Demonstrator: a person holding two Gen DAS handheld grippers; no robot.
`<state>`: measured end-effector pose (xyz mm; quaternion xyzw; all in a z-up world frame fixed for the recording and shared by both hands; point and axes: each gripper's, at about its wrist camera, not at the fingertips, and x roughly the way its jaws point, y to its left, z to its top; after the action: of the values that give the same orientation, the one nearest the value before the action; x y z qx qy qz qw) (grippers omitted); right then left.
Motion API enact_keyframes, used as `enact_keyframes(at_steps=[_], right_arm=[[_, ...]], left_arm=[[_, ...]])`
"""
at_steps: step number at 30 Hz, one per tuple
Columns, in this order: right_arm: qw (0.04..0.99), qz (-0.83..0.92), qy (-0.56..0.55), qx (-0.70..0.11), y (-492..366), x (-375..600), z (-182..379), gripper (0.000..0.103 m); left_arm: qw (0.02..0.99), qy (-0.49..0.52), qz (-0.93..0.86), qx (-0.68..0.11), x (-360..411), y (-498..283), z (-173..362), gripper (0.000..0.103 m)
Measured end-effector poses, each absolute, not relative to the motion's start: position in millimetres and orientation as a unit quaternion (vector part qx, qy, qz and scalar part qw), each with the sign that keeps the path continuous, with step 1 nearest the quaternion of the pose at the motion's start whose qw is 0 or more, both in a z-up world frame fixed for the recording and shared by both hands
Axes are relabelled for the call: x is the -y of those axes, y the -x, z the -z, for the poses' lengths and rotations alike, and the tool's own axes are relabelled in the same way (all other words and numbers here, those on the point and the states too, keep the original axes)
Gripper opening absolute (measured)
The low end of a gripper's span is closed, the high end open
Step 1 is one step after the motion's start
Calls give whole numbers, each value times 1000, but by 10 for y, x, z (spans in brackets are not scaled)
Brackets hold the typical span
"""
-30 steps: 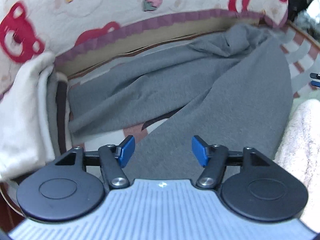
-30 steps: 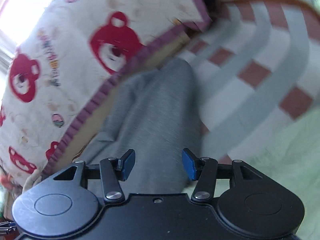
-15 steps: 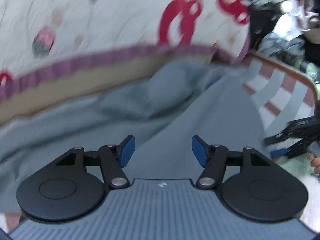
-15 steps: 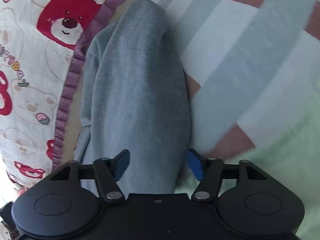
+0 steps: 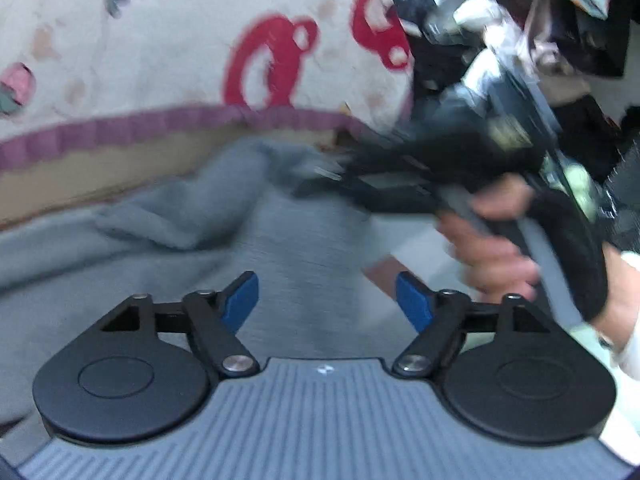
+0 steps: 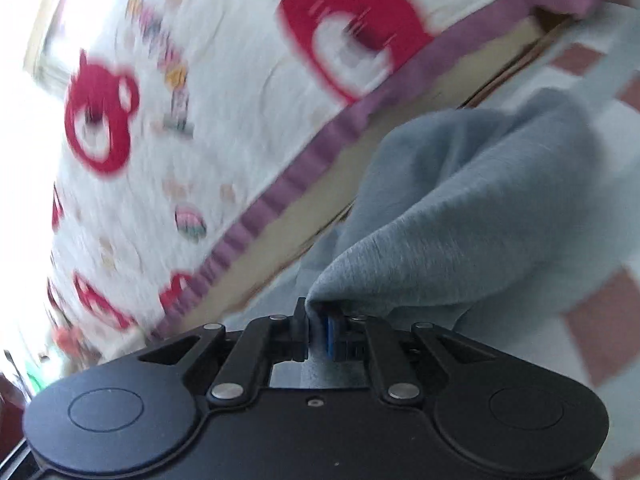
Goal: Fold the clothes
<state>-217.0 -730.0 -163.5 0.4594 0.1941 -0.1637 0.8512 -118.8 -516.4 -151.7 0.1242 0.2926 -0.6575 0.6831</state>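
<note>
A grey garment [image 5: 296, 248] lies spread on the bed below a bear-print quilt. My left gripper [image 5: 326, 292] hovers over its middle, blue pads wide apart and still opening, with only the flat cloth beneath them. In the right wrist view my right gripper [image 6: 314, 320] is closing, and its pads pinch a fold of the grey garment [image 6: 460, 208], which rises in a peak from the jaws. From the left wrist view the right gripper [image 5: 360, 184] is a dark blur at the garment's far right edge, held by a person's hand [image 5: 488, 248].
A white quilt with red bears and a purple border [image 5: 160, 40] [image 6: 220, 100] stands behind the garment. A bedsheet with grey and pink checks [image 6: 592, 320] lies to the right. Dark clutter [image 5: 520, 20] fills the far right corner.
My right gripper went from open around the grey cloth to shut on a fold and pulled it up. The left gripper swung right, its jaws wider; the right gripper and hand came into its view.
</note>
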Motion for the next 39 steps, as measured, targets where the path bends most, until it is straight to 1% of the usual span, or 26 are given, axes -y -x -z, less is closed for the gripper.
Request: enact_keyframes(at_steps=[1,3,4,5,6,7,9,11,12,13,14,17,18,20,22,24,25,26,27,30,33,34,35,36,37,39], right_arm=[[857,157,-444,-207,2017,7250,1606,11],[868,131,-425,-221,1833,7167,1552,11],[872,117,-422,-219,1815,7146,1534,12],[875,107,-418,-220,1811,7134,1520,12],[875,107,-413,-227,1834,7137,1516,12],[874,116,-408,-236,1878,7132,1526,15],[870,137,-401,-253,2019,7093,1561,16],[865,159,-393,-270,2160,7053,1595,30],[862,169,-389,-278,2230,7034,1612,35],[853,182,-396,-286,2299,7027,1654,47],[835,199,-420,-293,2366,7041,1734,55],[748,259,-538,-291,2615,7186,2055,56],[710,279,-584,-278,2720,7243,2170,56],[625,306,-685,-216,2970,7348,2412,60],[570,292,-750,-166,3057,7357,2623,60],[539,290,-779,-138,3050,7329,2760,60],[530,292,-787,-125,3024,7316,2793,63],[520,289,-797,-107,2995,7300,2828,69],[506,283,-809,-91,2960,7280,2873,71],[455,252,-852,-55,2826,7212,3040,71],[482,286,-827,-51,2714,7262,3040,71],[504,293,-811,-44,2694,7298,3013,68],[536,280,-796,-28,2685,7337,2971,23],[566,267,-780,-11,2676,7377,2930,11],[596,261,-760,3,2688,7400,2850,8],[652,273,-707,21,2783,7396,2563,7]], left_arm=[[682,-134,655,-297,5215,1196,1583,80],[679,-149,640,-326,5343,1111,1768,80],[676,-143,630,-354,5391,1008,1861,75],[686,-146,609,-372,5418,896,1934,61],[696,-150,586,-388,5444,782,2007,16],[705,-153,562,-404,5469,669,2079,2],[731,-133,519,-423,5413,403,2111,3],[746,-78,482,-453,5286,135,2146,3],[750,-53,466,-466,5220,21,2172,2],[754,-28,449,-478,5154,-94,2199,3],[757,-17,444,-479,5110,-150,2228,3],[761,-5,434,-482,5059,-153,2290,3],[762,-4,431,-484,5054,-142,2310,3],[767,-9,419,-487,5077,-129,2330,3],[769,3,403,-495,5085,-136,2349,3],[770,13,397,-500,5083,-146,2370,3],[771,12,398,-498,5092,-143,2376,3],[771,11,398,-496,5100,-140,2383,3],[771,10,400,-496,5092,-140,2384,3],[768,15,405,-496,5055,-152,2384,3],[761,30,418,-496,4990,-135,2283,3],[757,37,429,-492,4961,-110,2216,3],[754,34,452,-475,4934,-49,2089,3],[755,24,472,-455,4913,23,1966,3],[754,13,492,-434,4892,95,1844,3],[742,2,534,-405,4862,224,1642,3]])
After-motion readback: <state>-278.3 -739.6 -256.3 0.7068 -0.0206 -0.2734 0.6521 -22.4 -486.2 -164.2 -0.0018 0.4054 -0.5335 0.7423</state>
